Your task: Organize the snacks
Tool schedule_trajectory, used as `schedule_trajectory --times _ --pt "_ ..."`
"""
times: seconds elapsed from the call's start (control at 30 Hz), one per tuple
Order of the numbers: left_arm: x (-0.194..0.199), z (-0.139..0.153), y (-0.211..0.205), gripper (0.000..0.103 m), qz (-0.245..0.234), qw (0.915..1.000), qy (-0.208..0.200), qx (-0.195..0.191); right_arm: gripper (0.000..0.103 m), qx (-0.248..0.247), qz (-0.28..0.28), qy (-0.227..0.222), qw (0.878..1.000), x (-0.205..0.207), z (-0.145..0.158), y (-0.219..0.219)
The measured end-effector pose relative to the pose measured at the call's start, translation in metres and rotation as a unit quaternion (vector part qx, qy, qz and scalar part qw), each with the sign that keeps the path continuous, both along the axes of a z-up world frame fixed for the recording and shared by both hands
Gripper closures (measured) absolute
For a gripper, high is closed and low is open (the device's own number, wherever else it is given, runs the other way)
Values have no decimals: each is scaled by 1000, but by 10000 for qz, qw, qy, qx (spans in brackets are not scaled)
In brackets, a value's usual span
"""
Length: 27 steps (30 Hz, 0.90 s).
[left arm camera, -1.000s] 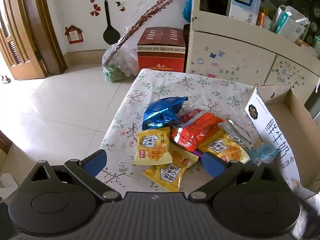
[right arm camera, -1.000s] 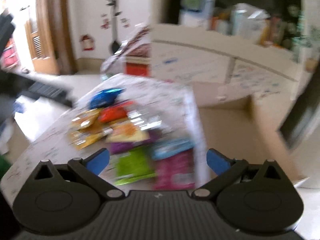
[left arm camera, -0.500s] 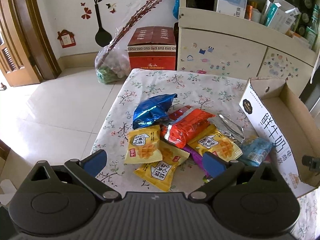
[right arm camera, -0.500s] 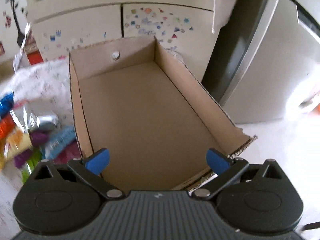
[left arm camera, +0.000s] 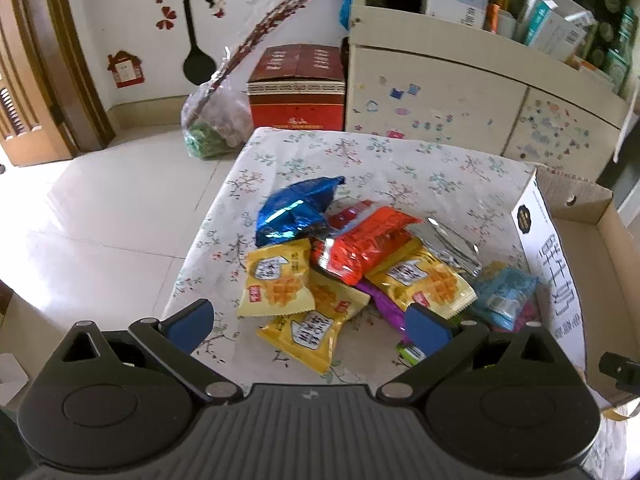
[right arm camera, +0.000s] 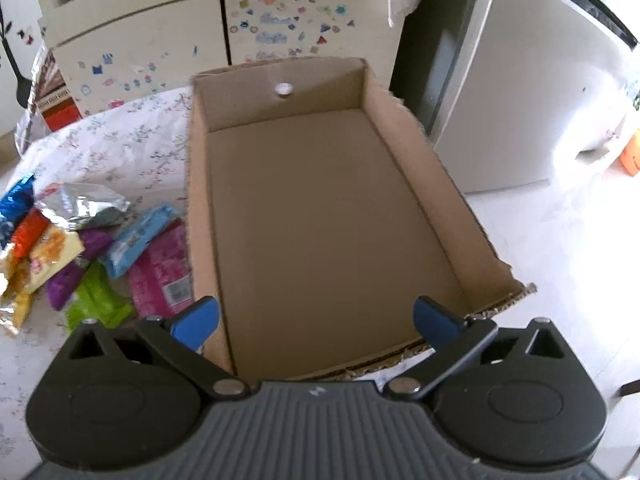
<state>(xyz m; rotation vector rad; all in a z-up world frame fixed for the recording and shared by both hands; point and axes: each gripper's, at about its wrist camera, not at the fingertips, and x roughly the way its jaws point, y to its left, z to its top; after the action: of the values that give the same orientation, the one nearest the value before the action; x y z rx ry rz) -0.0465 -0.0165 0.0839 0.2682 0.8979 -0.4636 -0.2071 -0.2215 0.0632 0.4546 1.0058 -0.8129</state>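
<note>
right gripper point(right arm camera: 314, 318), open and empty, has swung from the snack pile point(left arm camera: 360, 264) to above the empty cardboard box point(right arm camera: 320, 216); nothing packed yet.

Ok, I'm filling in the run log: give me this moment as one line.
left gripper: open, over heap of snack packets | right gripper: open, over brown cardboard box | box: empty

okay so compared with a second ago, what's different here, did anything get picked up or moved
Nothing was picked up. The right gripper swung from facing the snack pile to hanging over the empty cardboard box, jaws open as before. The left gripper shifted only slightly and stays open and empty over the snack pile. The packets lie where they were on the floral tablecloth, and the box stays beside them.
</note>
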Motion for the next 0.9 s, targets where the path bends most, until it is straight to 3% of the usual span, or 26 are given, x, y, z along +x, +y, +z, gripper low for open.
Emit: schedule_trajectory --times 0.07,0.17,0.23,0.33,0.53,0.9 --pt "-5 -1 -2 0 -64 10000 -3 41 1 -76 55 -118 9999 -3 4 6" --pt "-13 -2 -3 0 -146 9999 -22 86 1 -672 349 -192 9969 -2 17 26" --pt "-18 -2 -3 0 -207 9997 -21 88 1 -1163 700 -250 9904 4 25 42" --pt "-25 -3 -2 0 -240 9996 -51 136 1 -1447 1103 -493 9821 10 35 62" --pt "-37 -8 5 0 -152 9995 -74 254 1 -1008 1459 -956 9795 14 39 82" --pt "-49 -11 17 0 3 9991 -98 404 1 -745 1736 -920 9777 18 33 108"
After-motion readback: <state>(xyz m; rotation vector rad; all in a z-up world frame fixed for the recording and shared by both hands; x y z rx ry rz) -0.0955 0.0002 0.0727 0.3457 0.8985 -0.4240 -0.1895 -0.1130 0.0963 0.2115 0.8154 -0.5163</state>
